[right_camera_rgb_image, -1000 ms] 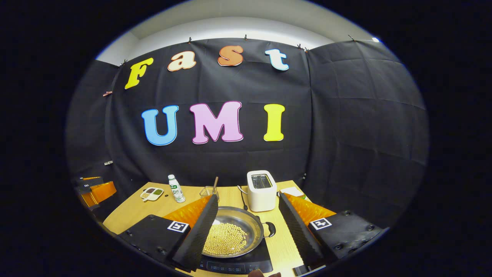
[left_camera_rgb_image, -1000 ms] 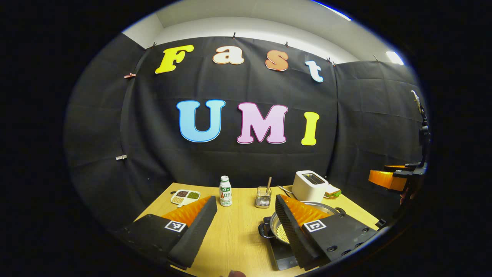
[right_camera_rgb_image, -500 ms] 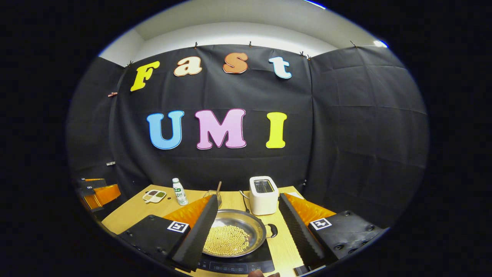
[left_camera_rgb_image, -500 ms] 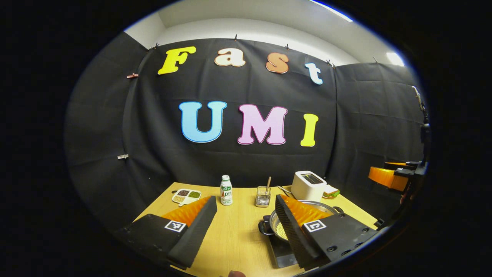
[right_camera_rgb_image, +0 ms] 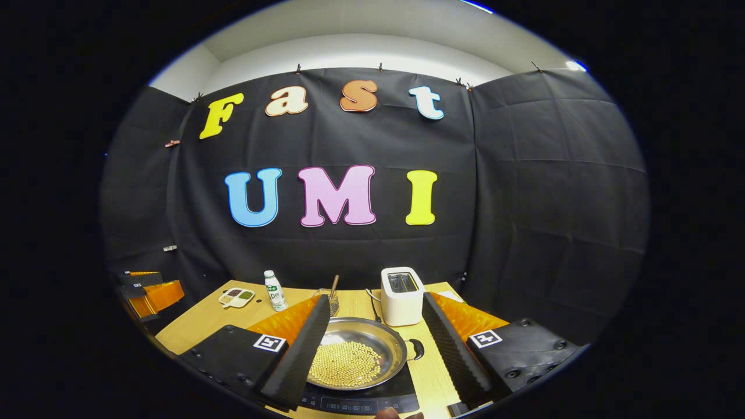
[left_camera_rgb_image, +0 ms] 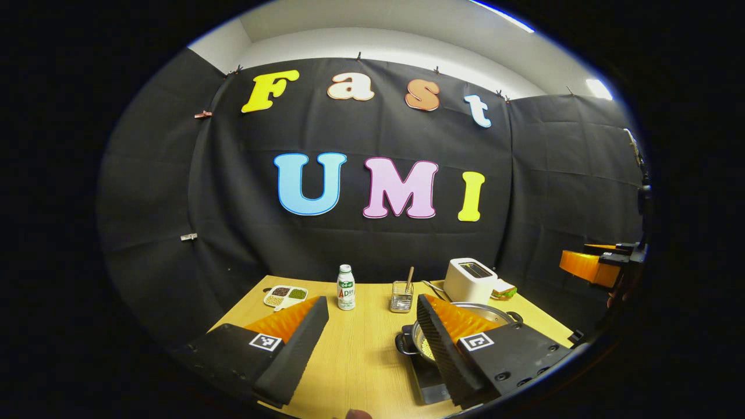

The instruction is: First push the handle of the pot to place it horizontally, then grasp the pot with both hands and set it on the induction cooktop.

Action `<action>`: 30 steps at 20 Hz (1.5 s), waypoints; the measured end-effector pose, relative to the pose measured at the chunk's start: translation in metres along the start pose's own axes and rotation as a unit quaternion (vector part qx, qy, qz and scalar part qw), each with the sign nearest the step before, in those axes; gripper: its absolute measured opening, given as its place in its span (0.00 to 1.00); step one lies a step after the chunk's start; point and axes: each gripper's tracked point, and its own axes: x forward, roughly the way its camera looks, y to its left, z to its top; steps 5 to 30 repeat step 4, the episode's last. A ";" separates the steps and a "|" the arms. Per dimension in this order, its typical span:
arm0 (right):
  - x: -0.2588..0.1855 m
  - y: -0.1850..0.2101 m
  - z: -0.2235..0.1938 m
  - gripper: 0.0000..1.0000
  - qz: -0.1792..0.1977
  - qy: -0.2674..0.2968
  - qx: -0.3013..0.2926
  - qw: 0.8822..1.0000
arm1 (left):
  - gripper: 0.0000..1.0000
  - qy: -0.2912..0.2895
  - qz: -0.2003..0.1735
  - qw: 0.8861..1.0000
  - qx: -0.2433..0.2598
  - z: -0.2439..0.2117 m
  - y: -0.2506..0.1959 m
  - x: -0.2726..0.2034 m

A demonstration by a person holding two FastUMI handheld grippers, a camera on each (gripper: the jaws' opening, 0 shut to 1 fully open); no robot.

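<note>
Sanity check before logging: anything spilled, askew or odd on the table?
Nothing stands out. The pot sits level on the induction cooktop, beans inside it, none scattered. Bottle and toaster stand upright. Both claws are open and clear of the pot.

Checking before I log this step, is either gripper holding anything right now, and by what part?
Nothing is held. Left gripper and right gripper are both open; the pot sits on the induction cooktop.
</note>
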 end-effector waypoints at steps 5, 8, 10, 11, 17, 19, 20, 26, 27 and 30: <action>0.000 -0.003 0.000 0.98 -0.001 0.002 0.000 1.000 | 0.95 0.004 -0.004 1.000 -0.003 -0.003 -0.004 0.000; 0.000 -0.003 0.000 0.98 -0.001 0.002 0.000 1.000 | 0.95 0.004 -0.004 1.000 -0.003 -0.003 -0.004 0.000; 0.000 -0.003 0.000 0.98 -0.001 0.002 0.000 1.000 | 0.95 0.004 -0.004 1.000 -0.003 -0.003 -0.004 0.000; 0.000 -0.003 0.000 0.98 -0.001 0.002 0.000 1.000 | 0.95 0.004 -0.004 1.000 -0.003 -0.003 -0.004 0.000; 0.000 -0.003 0.000 0.98 -0.001 0.002 0.000 1.000 | 0.95 0.004 -0.004 1.000 -0.003 -0.003 -0.004 0.000; 0.000 -0.003 0.000 0.98 -0.001 0.002 0.000 1.000 | 0.95 0.004 -0.004 1.000 -0.003 -0.003 -0.004 0.000; 0.000 -0.003 0.000 0.98 -0.001 0.002 0.000 1.000 | 0.95 0.004 -0.004 1.000 -0.003 -0.003 -0.004 0.000; 0.000 -0.003 0.000 0.98 -0.001 0.002 0.000 1.000 | 0.95 0.004 -0.004 1.000 -0.003 -0.003 -0.004 0.000; 0.000 -0.003 0.000 0.98 -0.001 0.002 0.000 1.000 | 0.95 0.004 -0.004 1.000 -0.003 -0.003 -0.004 0.000; 0.000 -0.003 0.000 0.98 -0.001 0.002 0.000 1.000 | 0.95 0.004 -0.004 1.000 -0.003 -0.003 -0.004 0.000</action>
